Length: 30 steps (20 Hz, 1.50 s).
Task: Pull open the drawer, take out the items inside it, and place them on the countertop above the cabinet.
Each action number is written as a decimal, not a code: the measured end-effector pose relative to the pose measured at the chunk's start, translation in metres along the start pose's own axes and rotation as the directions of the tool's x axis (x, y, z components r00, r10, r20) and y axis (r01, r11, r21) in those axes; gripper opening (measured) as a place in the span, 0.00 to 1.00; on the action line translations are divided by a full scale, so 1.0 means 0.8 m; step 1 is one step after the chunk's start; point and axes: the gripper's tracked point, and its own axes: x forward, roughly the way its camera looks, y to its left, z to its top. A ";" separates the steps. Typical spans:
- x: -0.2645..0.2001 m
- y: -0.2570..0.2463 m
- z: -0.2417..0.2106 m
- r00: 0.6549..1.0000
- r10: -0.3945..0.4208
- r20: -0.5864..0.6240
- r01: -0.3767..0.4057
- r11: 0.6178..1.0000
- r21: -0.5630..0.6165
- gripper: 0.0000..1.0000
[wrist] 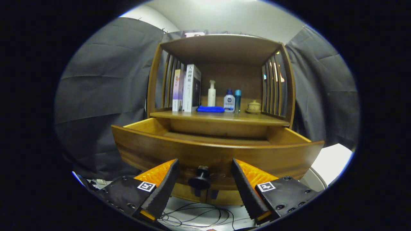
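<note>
Gripper (204, 187) fingers spread apart, clamped on nothing. Dark round knob (199, 180) sits between fingers, touching neither. Drawer (218, 153) pulled out toward camera, curved wooden front just ahead of fingertips; inside floor hidden behind front panel, contents cannot tell. Countertop (224, 118) above drawer carries, left to right: two upright books (187, 88), white pump bottle (211, 93), blue cloth (210, 109) lying flat near edge, small white bottle (229, 101), teal cylinder (237, 100), small lidded pot (253, 106) far right. Cables (192, 216) on floor below fingers.
</note>
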 end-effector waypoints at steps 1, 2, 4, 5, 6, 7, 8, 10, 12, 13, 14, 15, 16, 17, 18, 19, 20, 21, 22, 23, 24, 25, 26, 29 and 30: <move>-0.003 -0.004 0.015 1.000 -0.002 0.026 0.002 1.000 0.002 0.99; -0.004 -0.007 0.030 0.999 0.000 0.046 0.000 1.000 0.004 0.99; 0.000 -0.011 0.057 0.997 0.014 0.071 -0.014 1.000 0.003 0.99; 0.003 -0.014 0.068 0.997 0.023 0.072 -0.022 1.000 -0.001 0.99; 0.007 -0.015 0.078 0.997 0.031 0.068 -0.031 1.000 -0.004 0.99; 0.012 -0.017 0.086 0.998 0.040 0.055 -0.040 0.999 -0.008 0.99; 0.019 -0.020 0.093 0.998 0.043 0.039 -0.042 0.999 -0.007 0.99; 0.036 -0.024 0.104 0.998 0.059 0.007 -0.059 0.998 0.002 0.99; 0.057 -0.030 0.111 0.997 0.069 -0.037 -0.069 0.998 0.010 0.99; 0.068 -0.031 0.111 0.995 0.078 -0.062 -0.077 0.997 0.019 0.99; 0.078 -0.033 0.113 0.991 0.090 -0.096 -0.088 0.996 0.026 0.99; 0.090 -0.034 0.114 0.987 0.101 -0.123 -0.097 0.995 0.034 0.99; 0.101 -0.036 0.115 0.983 0.108 -0.149 -0.103 0.994 0.042 0.99; 0.114 -0.037 0.115 0.977 0.118 -0.179 -0.112 0.993 0.044 0.99; 0.127 -0.038 0.114 0.971 0.122 -0.205 -0.114 0.992 0.053 0.99; 0.139 -0.037 0.113 0.962 0.138 -0.235 -0.128 0.990 0.058 0.99; 0.150 -0.036 0.113 0.955 0.146 -0.257 -0.136 0.989 0.058 0.99; 0.159 -0.036 0.108 0.944 0.153 -0.291 -0.144 0.988 0.052 0.99; 0.168 -0.035 0.100 0.928 0.162 -0.335 -0.157 0.987 0.041 0.99; 0.175 -0.029 0.090 0.907 0.180 -0.379 -0.179 0.983 0.039 0.99; 0.181 -0.025 0.078 0.881 0.192 -0.432 -0.195 0.980 0.038 0.99; 0.187 -0.019 0.066 0.855 0.205 -0.476 -0.211 0.977 0.041 0.99; 0.196 -0.019 0.052 0.835 0.193 -0.515 -0.210 0.977 0.026 0.99; 0.206 -0.012 0.019 0.749 0.191 -0.634 -0.225 0.974 0.028 0.99; 0.209 -0.008 0.007 0.710 0.201 -0.675 -0.234 0.971 0.042 0.99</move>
